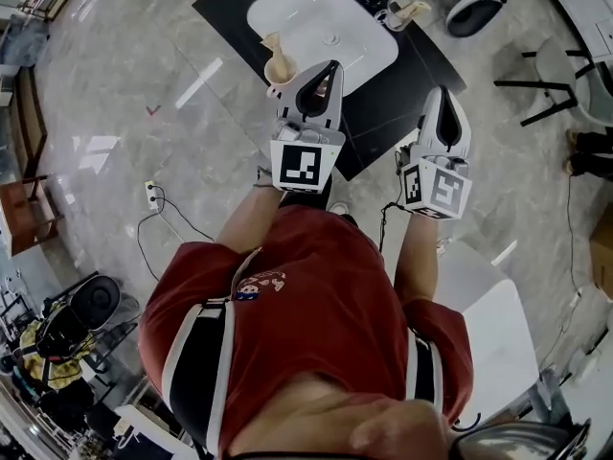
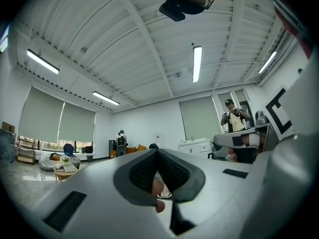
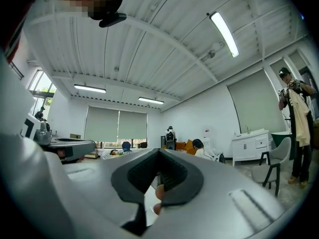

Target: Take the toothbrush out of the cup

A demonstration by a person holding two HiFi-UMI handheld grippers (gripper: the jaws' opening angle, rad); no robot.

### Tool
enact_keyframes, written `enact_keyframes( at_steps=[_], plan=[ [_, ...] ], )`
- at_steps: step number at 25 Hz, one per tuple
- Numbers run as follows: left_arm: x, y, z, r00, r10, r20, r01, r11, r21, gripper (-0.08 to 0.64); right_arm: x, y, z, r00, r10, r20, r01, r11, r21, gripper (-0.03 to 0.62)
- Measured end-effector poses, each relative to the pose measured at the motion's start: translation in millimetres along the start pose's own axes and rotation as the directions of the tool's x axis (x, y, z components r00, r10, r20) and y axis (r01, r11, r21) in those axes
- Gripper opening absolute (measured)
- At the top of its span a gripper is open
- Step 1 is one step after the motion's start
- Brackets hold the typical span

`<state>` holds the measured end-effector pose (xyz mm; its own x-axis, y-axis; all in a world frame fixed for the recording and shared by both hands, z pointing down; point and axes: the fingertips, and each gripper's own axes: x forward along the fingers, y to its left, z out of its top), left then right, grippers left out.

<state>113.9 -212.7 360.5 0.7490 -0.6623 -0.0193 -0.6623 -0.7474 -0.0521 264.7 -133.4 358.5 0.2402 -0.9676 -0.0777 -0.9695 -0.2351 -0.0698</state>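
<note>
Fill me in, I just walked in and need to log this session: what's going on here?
A person in a red shirt holds a two-jaw gripper in each hand, pointed level towards a white basin in a black counter. The left gripper and right gripper are both shut and empty. The toothbrush is in its cup by the basin's edge, not yet touched.

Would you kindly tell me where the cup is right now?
In the head view, the cup stands near the top centre, at the left rim of the white sink, just left of the left gripper.
</note>
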Motion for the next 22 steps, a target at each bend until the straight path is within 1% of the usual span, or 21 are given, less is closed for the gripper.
enact_keyframes(
  at_steps=[9, 15, 17, 19, 20, 22],
  plan=[
    [77, 30, -27, 0.997, -0.072, -0.031, 0.071, 0.997, -0.038, 0.006, 76, -18, -40, 0.994, -0.071, -0.080, 0.070, 0.997, -0.016, 0.009],
    [111, 42, -49, 0.991, -0.114, -0.063, 0.110, 0.992, -0.064, 0.006, 112, -30, -75, 0.981, -0.123, -0.148, 0.122, 0.992, -0.017, 0.011],
    [122, 43, -57, 0.989, -0.131, -0.071, 0.125, 0.988, -0.087, 0.006, 123, -33, -88, 0.976, -0.127, -0.178, 0.127, 0.992, -0.012, 0.012],
    [131, 48, -63, 0.986, -0.145, -0.079, 0.137, 0.986, -0.098, 0.006, 138, -31, -103, 0.972, -0.113, -0.205, 0.119, 0.993, 0.017, 0.081],
    [135, 50, -66, 0.984, -0.153, -0.086, 0.146, 0.986, -0.084, 0.006, 145, -31, -109, 0.970, -0.111, -0.214, 0.120, 0.992, 0.030, 0.083],
    [142, 48, -71, 0.980, -0.174, -0.099, 0.168, 0.984, -0.067, 0.006, 154, -36, -120, 0.965, -0.118, -0.233, 0.131, 0.991, 0.039, 0.120]
  ],
)
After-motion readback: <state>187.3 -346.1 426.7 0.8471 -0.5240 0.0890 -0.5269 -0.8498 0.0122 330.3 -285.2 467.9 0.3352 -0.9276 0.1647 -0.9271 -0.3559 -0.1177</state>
